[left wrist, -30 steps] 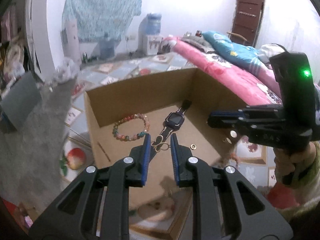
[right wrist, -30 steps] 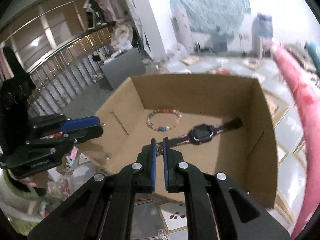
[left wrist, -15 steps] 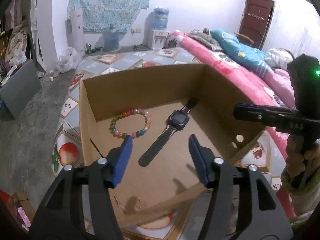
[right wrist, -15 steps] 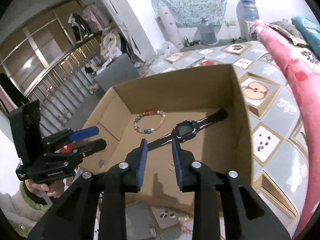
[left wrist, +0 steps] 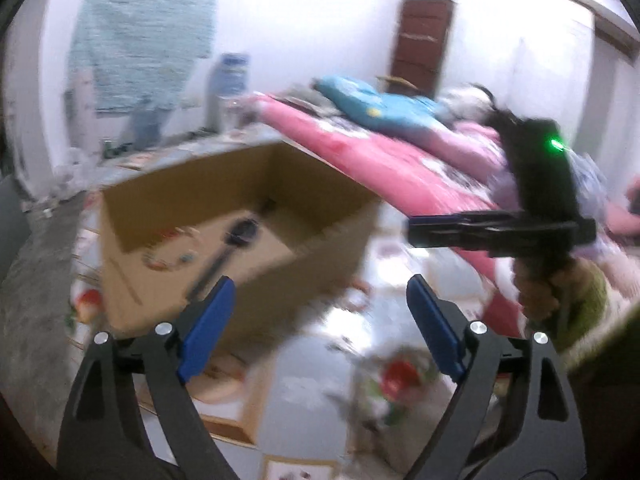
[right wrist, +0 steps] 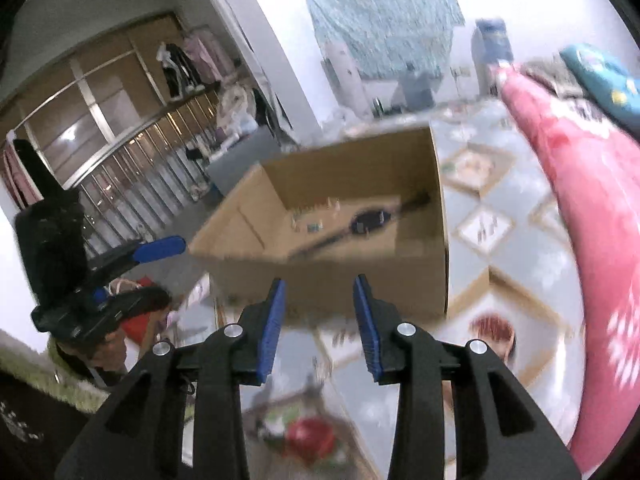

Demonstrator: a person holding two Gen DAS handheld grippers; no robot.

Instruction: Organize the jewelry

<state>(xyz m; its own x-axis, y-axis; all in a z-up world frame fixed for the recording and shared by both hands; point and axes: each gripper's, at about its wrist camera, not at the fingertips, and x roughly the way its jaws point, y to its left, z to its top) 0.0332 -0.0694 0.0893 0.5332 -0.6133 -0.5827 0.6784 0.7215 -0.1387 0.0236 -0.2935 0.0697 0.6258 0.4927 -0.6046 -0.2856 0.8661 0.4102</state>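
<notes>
An open cardboard box stands on the tiled floor. Inside lie a dark watch and a coloured bead bracelet, both blurred. My left gripper hangs over the floor in front of the box's near corner, its jaws opening wide with nothing between them. My right gripper is just short of the box's near wall, its jaws opening, also with nothing in them. Each gripper shows in the other's view: the right one at the right, the left one at the left.
A bed with a pink cover runs along the right. Patterned floor tiles surround the box. A metal railing and a grey crate stand to the left. A red object lies on the floor near my fingers.
Both grippers have pulled back out of the box and now hang outside its near side. The jaws of both have opened, the left far wider. The small rings they held stay out of sight.
</notes>
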